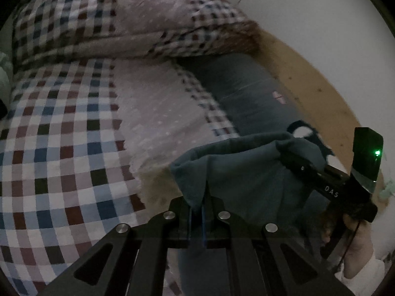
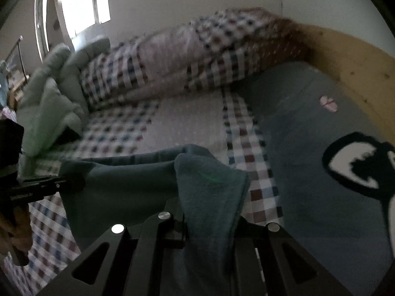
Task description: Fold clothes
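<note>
Dim, grainy room; daylight from blown-out window (image 2: 81, 0) (right wrist view). Checkered quilt (image 2: 222, 46) motion-blurred. Fisheye bending, black vignette at corners. Green LED (image 1: 377, 152) glows.

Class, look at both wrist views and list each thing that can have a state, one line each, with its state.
left gripper: shut on the teal garment.
right gripper: shut on the teal garment.
teal garment: part spread flat on the bed, one edge lifted and bunched between the two grippers.
checked quilt: folded into a thick roll at the far end of the bed.
green bedding: rumpled, heaped beside the quilt.
</note>
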Demonstrator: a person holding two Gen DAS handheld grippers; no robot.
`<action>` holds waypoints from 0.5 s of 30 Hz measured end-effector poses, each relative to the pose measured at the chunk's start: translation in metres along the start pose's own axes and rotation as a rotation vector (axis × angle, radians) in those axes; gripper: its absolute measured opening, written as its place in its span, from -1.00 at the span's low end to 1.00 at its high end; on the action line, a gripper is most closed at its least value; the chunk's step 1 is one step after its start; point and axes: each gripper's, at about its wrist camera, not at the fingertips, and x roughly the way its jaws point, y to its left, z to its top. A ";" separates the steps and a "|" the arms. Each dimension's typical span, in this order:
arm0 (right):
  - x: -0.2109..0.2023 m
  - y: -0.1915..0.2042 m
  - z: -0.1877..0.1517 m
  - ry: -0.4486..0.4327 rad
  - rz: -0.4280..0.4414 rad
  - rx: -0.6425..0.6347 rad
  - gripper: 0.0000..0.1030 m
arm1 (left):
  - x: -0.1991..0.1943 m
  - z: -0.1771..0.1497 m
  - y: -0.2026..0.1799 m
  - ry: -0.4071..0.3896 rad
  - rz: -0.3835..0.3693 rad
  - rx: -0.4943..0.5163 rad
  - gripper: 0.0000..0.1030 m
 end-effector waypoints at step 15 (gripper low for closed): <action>0.076 -0.016 -0.013 0.065 -0.051 0.035 -0.65 | 0.043 0.008 0.013 0.014 0.119 0.061 -0.68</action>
